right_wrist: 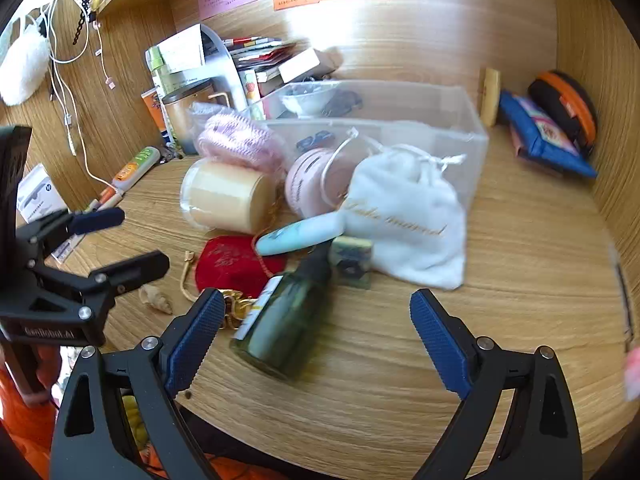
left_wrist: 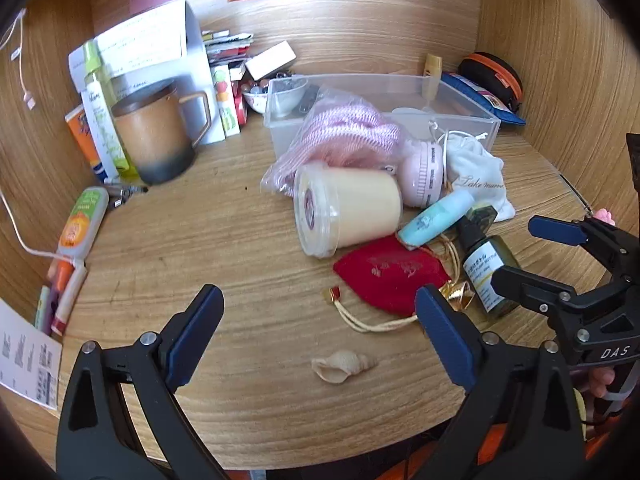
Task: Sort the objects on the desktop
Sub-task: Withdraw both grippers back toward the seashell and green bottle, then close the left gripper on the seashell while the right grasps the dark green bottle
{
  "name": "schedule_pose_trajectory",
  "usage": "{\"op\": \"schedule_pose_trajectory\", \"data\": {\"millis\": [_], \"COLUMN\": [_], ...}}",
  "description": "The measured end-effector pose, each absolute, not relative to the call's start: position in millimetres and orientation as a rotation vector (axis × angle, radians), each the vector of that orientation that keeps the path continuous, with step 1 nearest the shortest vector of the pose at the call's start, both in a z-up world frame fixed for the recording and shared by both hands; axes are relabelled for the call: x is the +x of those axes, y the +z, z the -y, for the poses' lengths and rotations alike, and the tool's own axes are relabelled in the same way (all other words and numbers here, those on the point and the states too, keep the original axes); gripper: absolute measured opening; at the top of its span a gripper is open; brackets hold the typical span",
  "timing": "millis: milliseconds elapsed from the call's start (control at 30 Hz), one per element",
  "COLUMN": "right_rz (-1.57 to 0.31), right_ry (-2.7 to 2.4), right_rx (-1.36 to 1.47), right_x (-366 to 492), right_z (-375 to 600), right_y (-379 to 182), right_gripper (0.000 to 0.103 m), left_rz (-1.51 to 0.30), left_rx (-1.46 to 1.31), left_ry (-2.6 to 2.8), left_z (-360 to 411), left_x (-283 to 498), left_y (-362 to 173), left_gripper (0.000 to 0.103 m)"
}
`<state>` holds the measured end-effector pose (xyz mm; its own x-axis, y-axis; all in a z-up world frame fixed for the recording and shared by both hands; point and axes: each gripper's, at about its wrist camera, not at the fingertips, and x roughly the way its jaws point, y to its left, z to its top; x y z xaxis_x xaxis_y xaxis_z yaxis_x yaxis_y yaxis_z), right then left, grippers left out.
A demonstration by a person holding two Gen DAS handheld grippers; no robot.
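On the left side of the wooden desk (left_wrist: pixel 224 240) the left gripper (left_wrist: pixel 320 344) hovers with its jaws spread wide and nothing between them. A small seashell (left_wrist: pixel 343 366) lies on the desk just under that gap, with its long axis running left to right across the jaws. Further right is the red pouch (left_wrist: pixel 390 276), and beside it lies the dark green bottle (right_wrist: pixel 284 320). The right gripper (right_wrist: pixel 316 340) is also released and empty, and it hovers close over this bottle. The bottle lies on its side, with its cap pointing away toward the clear plastic box (right_wrist: pixel 476 140) and its long axis running roughly along the fingers. I judge the right hand is the nearer one for the bottle, and the left for the shell
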<state>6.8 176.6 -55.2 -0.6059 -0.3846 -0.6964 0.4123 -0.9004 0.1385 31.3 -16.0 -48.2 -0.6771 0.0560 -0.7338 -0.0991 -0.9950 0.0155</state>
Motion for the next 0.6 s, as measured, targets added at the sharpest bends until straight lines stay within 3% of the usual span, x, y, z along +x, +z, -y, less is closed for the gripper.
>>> {"op": "schedule_pose_trajectory", "data": {"millis": [500, 600], "right_rz": [0.003, -0.008], "right_ry": [-2.531, -2.55], "right_rx": [1.088, 1.071], "right_x": [9, 11], "right_z": [-170, -171], "right_y": [-83, -83], "right_gripper": [0.091, 0.086], "left_rz": [0.016, 0.002], "left_rx": [-1.33, -1.314], "left_ry": [2.77, 2.787], "left_z": [25, 24], "left_x": [44, 47], "left_y": [-84, -87], "left_gripper": [0.098, 0.098]}}
